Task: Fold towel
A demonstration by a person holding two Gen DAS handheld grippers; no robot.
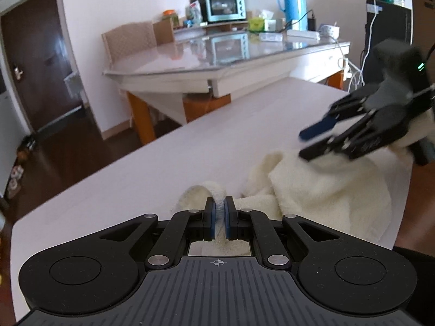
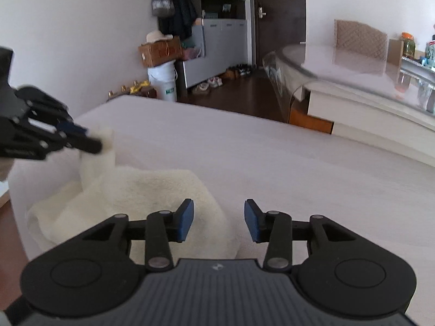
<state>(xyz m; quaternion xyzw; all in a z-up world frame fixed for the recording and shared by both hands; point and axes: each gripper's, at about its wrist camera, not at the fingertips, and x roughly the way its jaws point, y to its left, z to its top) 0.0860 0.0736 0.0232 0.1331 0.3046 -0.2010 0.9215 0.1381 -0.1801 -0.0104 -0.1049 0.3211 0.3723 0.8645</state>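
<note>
Cream fluffy towel (image 1: 326, 190), crumpled in a loose heap at the white table's near corner, 1 edge raised.

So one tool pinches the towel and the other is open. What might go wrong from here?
The left tool grips only a thin edge of the cream towel, so a pull might slip it free. The towel lies bunched near the white table's corner; dragging it could tip part over the edge. The right tool is open above the heap and may pinch several layers rather than one corner.

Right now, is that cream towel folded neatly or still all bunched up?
Bunched up. The towel lies in a rumpled heap on the white table, one edge pinched in the left gripper; the right gripper is open.
</note>
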